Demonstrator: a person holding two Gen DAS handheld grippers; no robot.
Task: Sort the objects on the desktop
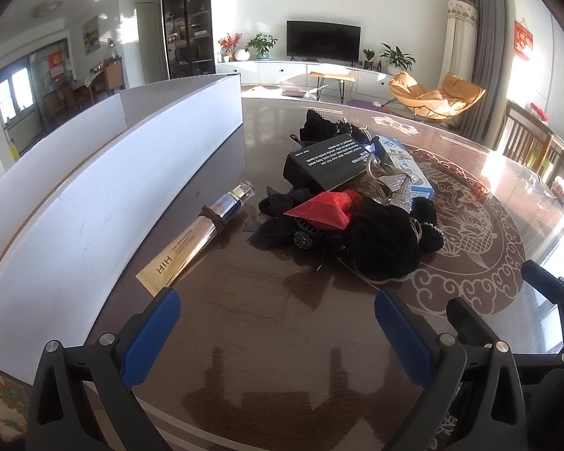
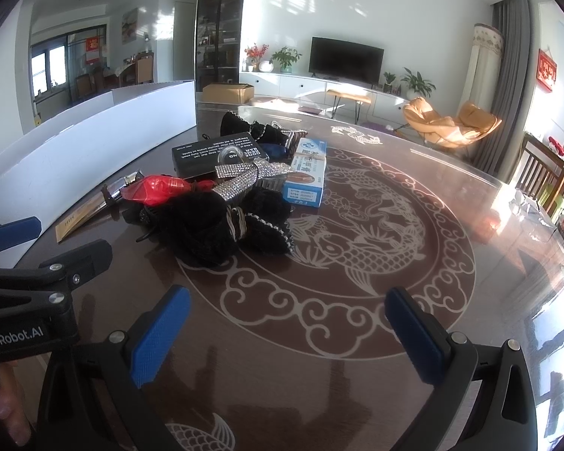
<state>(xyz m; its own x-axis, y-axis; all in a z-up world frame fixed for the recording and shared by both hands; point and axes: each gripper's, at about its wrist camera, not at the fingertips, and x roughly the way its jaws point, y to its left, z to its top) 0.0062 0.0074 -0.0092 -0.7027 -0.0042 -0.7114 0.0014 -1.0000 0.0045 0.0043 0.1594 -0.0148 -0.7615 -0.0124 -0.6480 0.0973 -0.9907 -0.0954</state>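
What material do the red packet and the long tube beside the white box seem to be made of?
Red packet: probably thin glossy plastic film, as it is creased and shiny. Long tube: apparently metallic foil or laminate, mirror-like, with a clear hard cap.

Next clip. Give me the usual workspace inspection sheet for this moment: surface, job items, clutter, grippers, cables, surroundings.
Surface: glossy dark table with a pale fish inlay, strong sun glare at right.
Job's things: gold tube lying apart beside the white box; central pile of black fluffy accessories, black printed box, red wrapped item, rhinestone bow, blue-white carton.
Clutter: nothing seen beyond the pile.
Grippers: left gripper open, empty, short of the pile; right gripper open, empty.
Cables: nothing seen.
Surroundings: living room with television, orange lounge chairs, potted plants, a cardboard box on the floor.
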